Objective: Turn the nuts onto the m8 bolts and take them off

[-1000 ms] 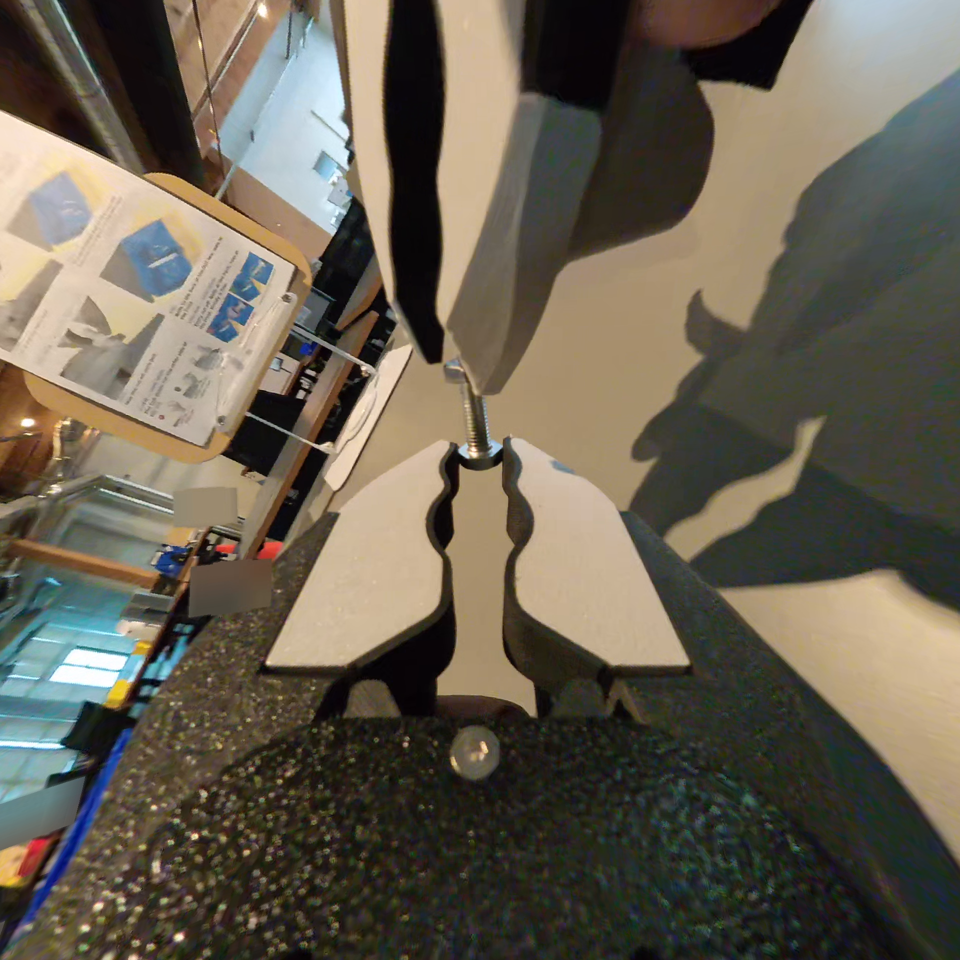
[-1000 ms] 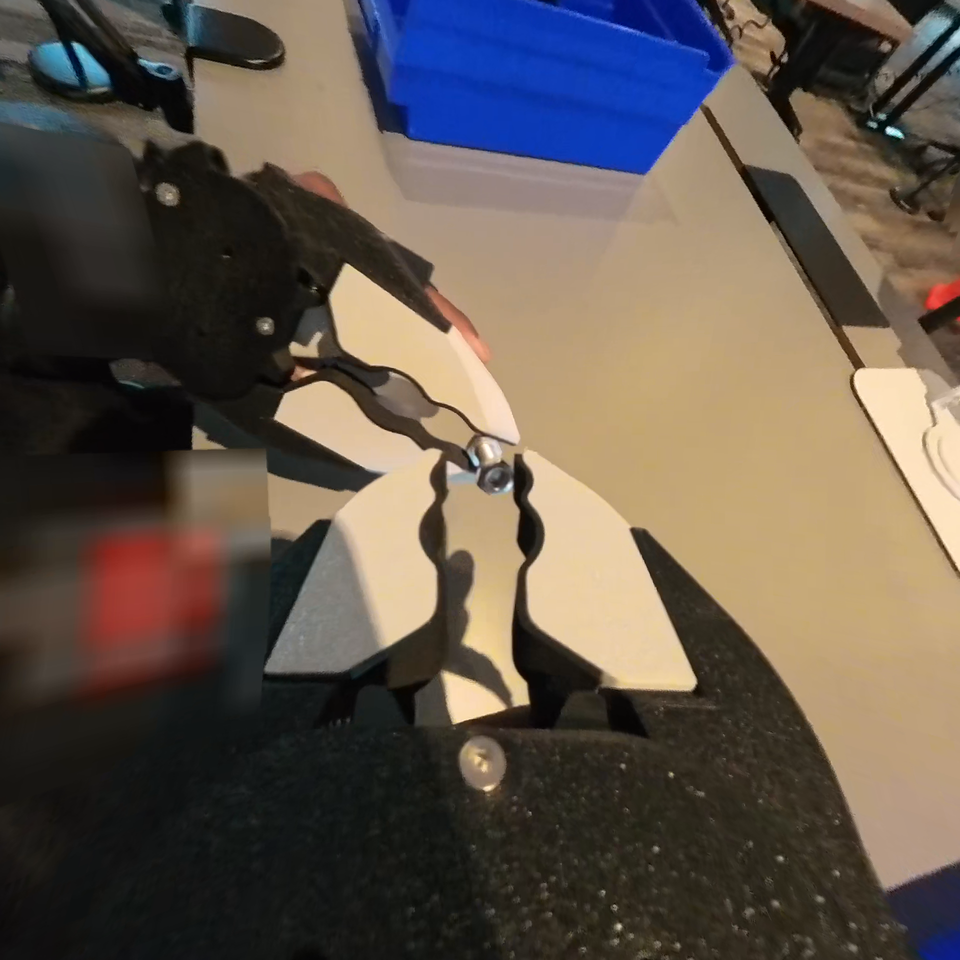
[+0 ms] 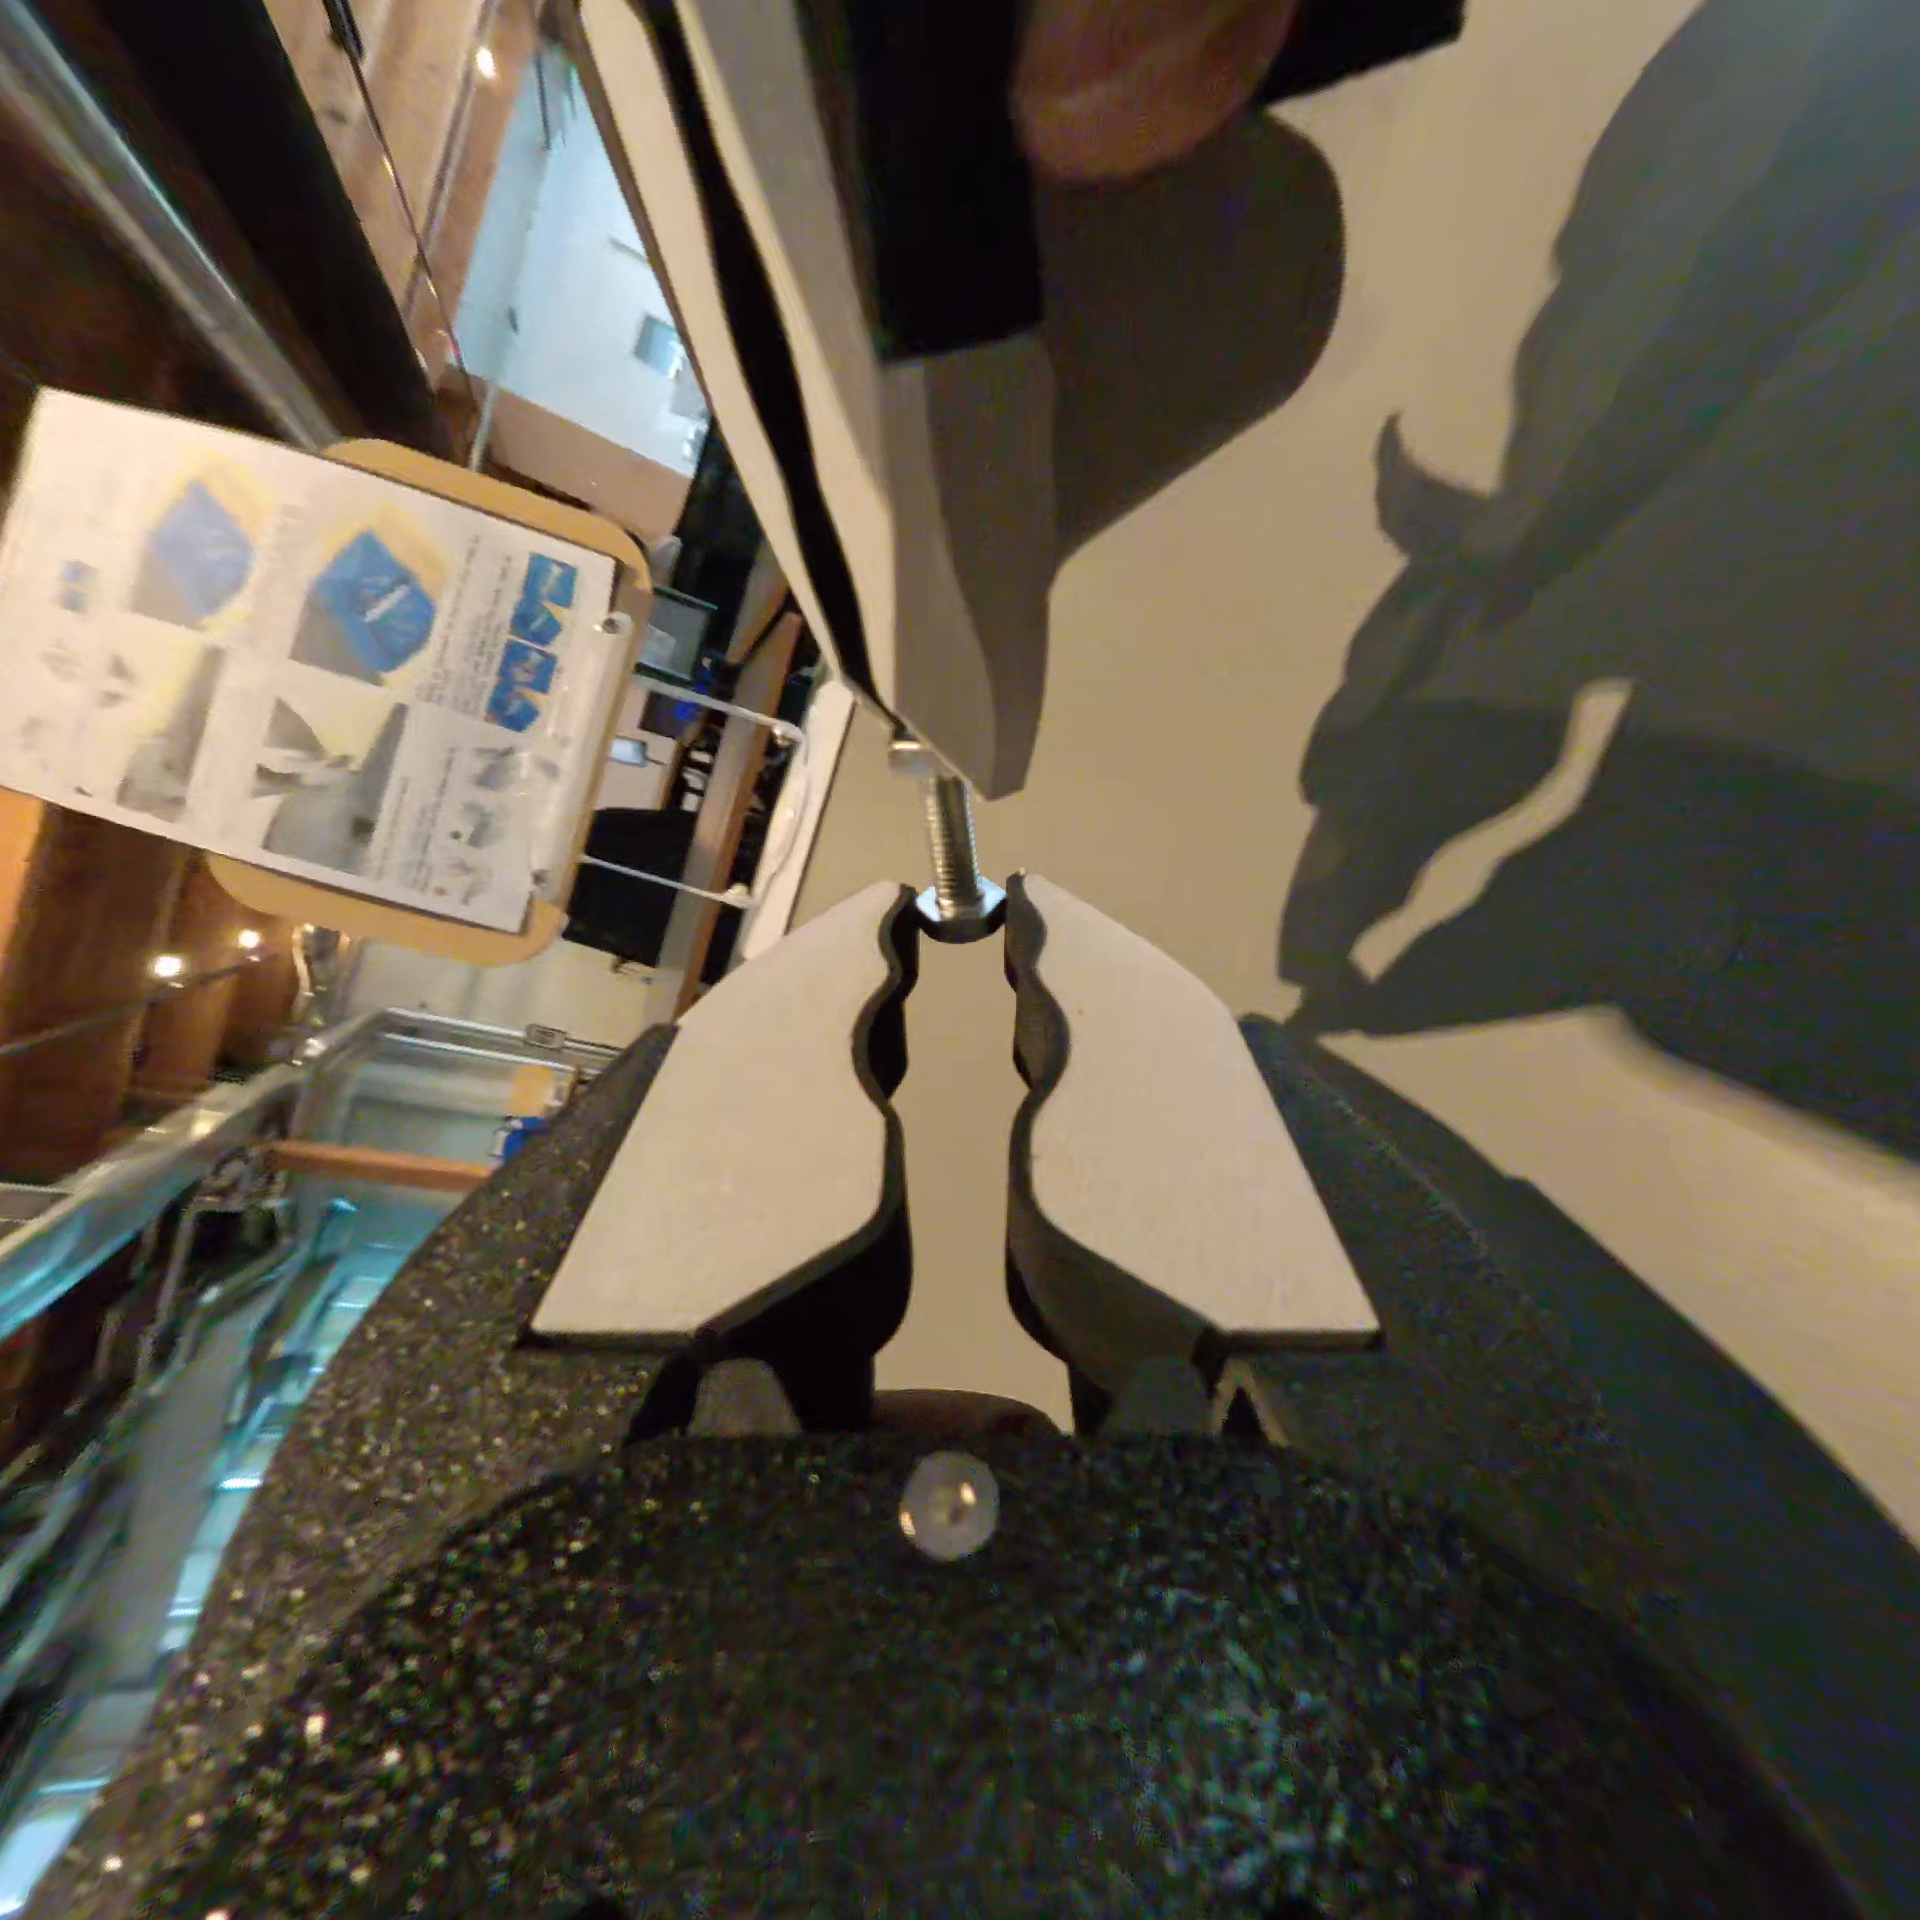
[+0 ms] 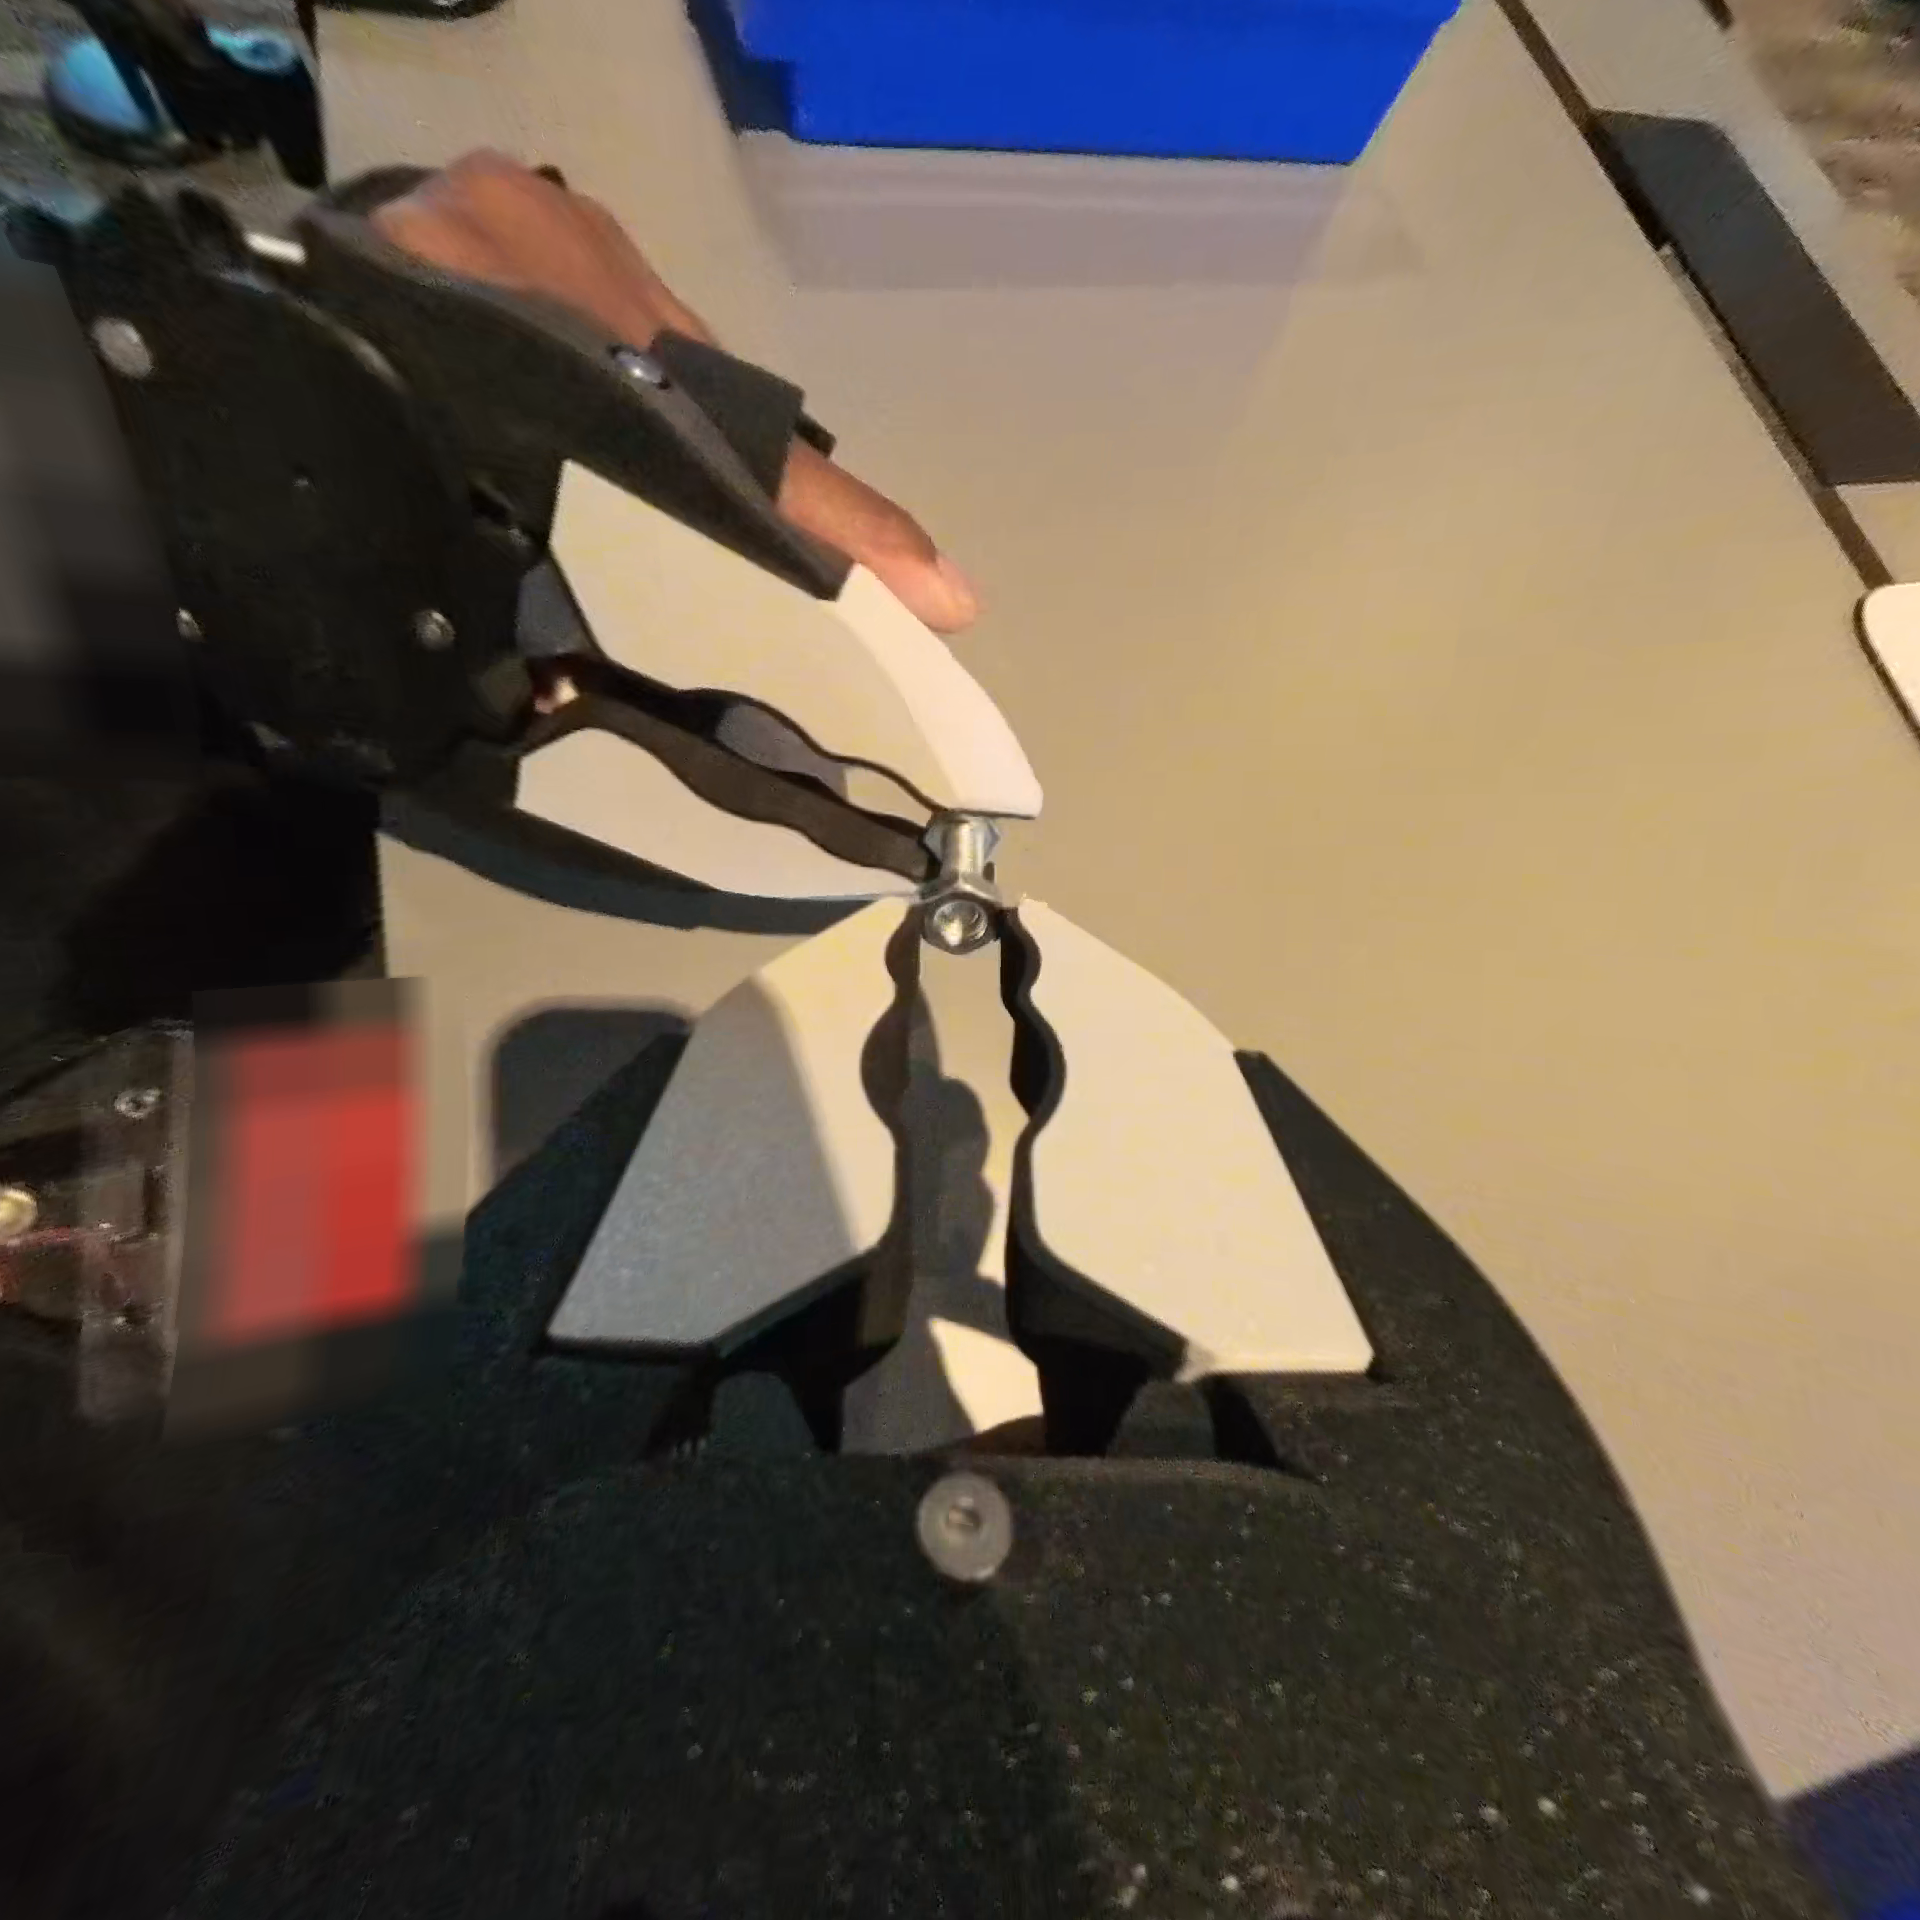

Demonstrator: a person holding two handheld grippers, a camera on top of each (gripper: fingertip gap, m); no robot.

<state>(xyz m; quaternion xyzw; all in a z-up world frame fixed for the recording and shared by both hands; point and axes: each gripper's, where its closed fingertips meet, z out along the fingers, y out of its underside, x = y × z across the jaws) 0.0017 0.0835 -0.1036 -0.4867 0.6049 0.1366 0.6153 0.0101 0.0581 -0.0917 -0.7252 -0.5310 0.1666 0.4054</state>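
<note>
A silver M8 bolt (image 3: pixel 951 842) is held in the air over the beige table (image 4: pixel 1403 831), between the two grippers. My left gripper (image 3: pixel 958 912) is shut on the hex nut (image 3: pixel 958 916), which sits on the bolt's thread. My right gripper (image 4: pixel 958 920) is shut on the bolt's head end (image 4: pixel 956 923). In the left wrist view its fingers (image 3: pixel 935 582) come down from above onto the head. In the right wrist view the left gripper's fingers (image 4: pixel 935 707) reach in from the left, with a person's hand on top of them. The nut also shows there (image 4: pixel 961 847).
A blue bin (image 4: pixel 1091 83) stands at the far side of the table. A black strip (image 4: pixel 1787 312) and a white board edge (image 4: pixel 1896 644) lie at the right. An instruction sheet on a stand (image 3: pixel 312 675) is off to the left. My two grippers' fingertips are within a few centimetres of each other.
The left gripper has rolled around the bolt's axis, and the hand on it now shows on top. Both grippers keep their hold, and the bolt stays in about the same place.
</note>
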